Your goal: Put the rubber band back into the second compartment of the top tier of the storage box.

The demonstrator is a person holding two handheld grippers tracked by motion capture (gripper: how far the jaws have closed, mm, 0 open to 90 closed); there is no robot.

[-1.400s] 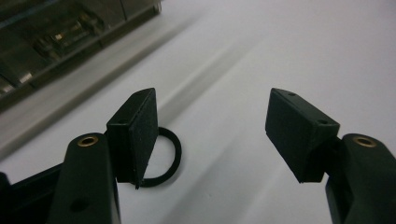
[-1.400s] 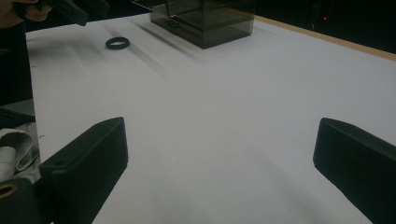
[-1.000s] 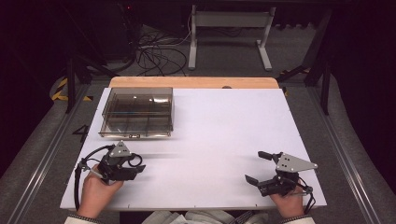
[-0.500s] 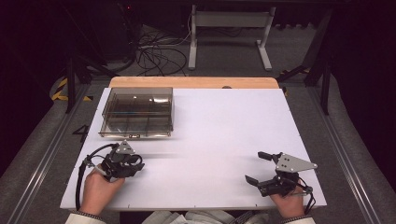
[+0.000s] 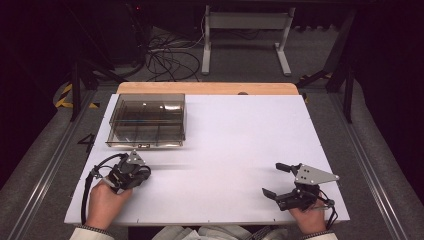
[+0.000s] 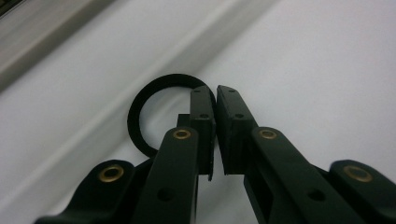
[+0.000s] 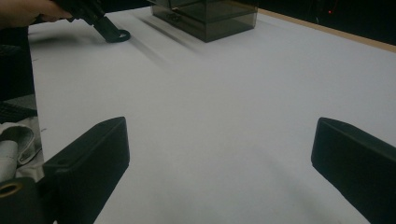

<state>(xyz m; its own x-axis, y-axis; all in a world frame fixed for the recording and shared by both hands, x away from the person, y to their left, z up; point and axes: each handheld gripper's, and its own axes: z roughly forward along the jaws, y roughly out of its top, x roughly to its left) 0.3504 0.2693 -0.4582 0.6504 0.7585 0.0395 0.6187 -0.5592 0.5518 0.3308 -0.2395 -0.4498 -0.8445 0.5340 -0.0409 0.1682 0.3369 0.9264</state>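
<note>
A thin black ring (image 6: 140, 105) lies on the white table sheet (image 6: 303, 70). My left gripper (image 6: 215, 93) is shut on the ring's rim, with the rest of the loop sticking out to one side of the jaws. In the high view the left gripper (image 5: 141, 175) sits at the near left of the table with the ring (image 5: 145, 171) at its tip. The right gripper view shows that gripper's tip (image 7: 106, 29) and the ring (image 7: 120, 35) far off. My right gripper (image 5: 274, 179) rests at the near right, open and holding nothing (image 7: 219, 135).
A smoky clear box (image 5: 147, 120) with inner compartments stands at the far left of the sheet, just beyond the left gripper; its corner (image 7: 205, 18) shows in the right gripper view. A wooden table edge (image 5: 210, 88) runs along the back.
The left hand and its gripper have shifted slightly right and nearer, the ring still in the jaws. The right gripper has not moved.
</note>
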